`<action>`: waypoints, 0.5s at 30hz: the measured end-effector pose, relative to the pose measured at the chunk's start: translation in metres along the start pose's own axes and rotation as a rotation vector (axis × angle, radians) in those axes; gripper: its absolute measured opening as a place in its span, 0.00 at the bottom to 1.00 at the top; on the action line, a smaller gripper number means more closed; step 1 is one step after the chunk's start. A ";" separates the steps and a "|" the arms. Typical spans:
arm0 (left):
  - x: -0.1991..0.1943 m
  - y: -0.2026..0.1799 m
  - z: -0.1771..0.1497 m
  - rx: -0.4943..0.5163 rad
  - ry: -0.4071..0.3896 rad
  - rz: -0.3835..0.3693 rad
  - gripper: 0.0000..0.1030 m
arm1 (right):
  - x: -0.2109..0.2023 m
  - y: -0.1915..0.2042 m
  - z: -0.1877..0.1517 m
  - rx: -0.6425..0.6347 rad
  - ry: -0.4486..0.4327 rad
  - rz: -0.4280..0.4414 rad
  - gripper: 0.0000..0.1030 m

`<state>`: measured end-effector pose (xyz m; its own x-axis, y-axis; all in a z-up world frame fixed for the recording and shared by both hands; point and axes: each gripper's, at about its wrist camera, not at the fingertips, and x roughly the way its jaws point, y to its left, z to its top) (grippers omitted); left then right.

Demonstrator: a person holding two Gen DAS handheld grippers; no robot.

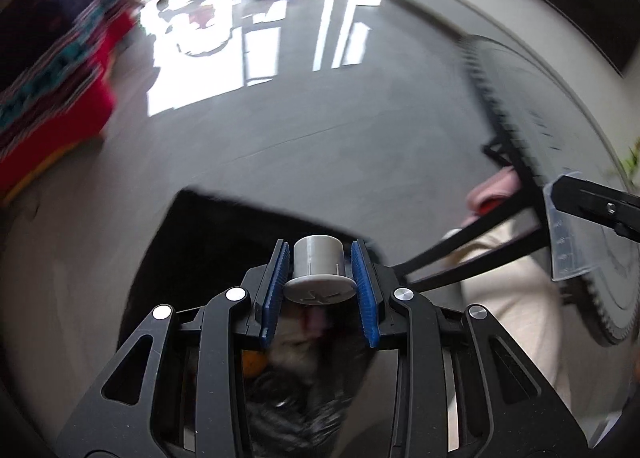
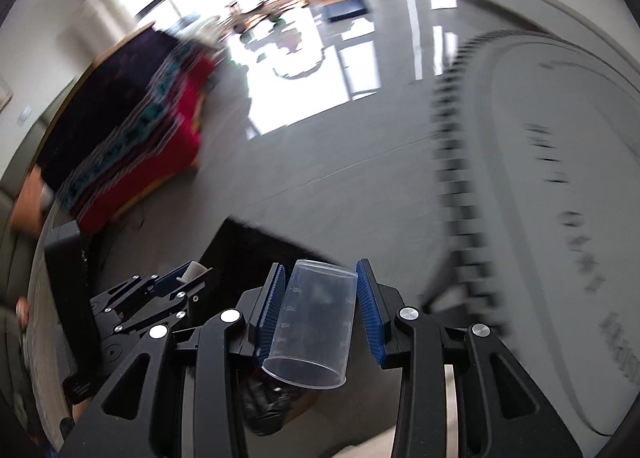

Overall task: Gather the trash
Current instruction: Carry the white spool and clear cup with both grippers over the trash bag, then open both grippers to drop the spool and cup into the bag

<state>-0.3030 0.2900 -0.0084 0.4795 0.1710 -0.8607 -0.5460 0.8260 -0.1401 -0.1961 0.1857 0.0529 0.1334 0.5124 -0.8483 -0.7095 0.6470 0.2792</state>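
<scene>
Left hand-held gripper (image 1: 320,278) around smooth grey plastic spool (image 1: 319,272).

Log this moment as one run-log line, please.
left gripper: shut on grey spool | right gripper: shut on clear measuring cup | both above black bin | view blurred

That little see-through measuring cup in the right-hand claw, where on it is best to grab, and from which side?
Across its side wall, about mid-height, a pad on each flank, as the right gripper holds the clear measuring cup now. The wall is smooth and tapered, and the open rim points back toward the camera, so pinching the thin rim would probably slip or buckle it.
</scene>
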 end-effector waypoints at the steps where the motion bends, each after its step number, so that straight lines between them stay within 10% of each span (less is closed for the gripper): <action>1: -0.001 0.015 -0.006 -0.030 0.002 0.019 0.31 | 0.006 0.011 -0.002 -0.014 0.011 0.009 0.38; 5: -0.006 0.054 -0.020 -0.126 0.008 0.055 0.36 | 0.042 0.056 -0.001 -0.088 0.084 0.069 0.38; 7: -0.009 0.070 -0.027 -0.165 0.017 0.107 0.94 | 0.055 0.072 -0.002 -0.128 0.105 0.033 0.63; 15: -0.020 0.097 -0.037 -0.257 -0.030 0.151 0.94 | 0.059 0.070 -0.007 -0.127 0.092 0.041 0.66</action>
<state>-0.3905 0.3467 -0.0232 0.3972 0.3007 -0.8671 -0.7669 0.6277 -0.1336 -0.2428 0.2576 0.0191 0.0426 0.4789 -0.8768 -0.7956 0.5472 0.2602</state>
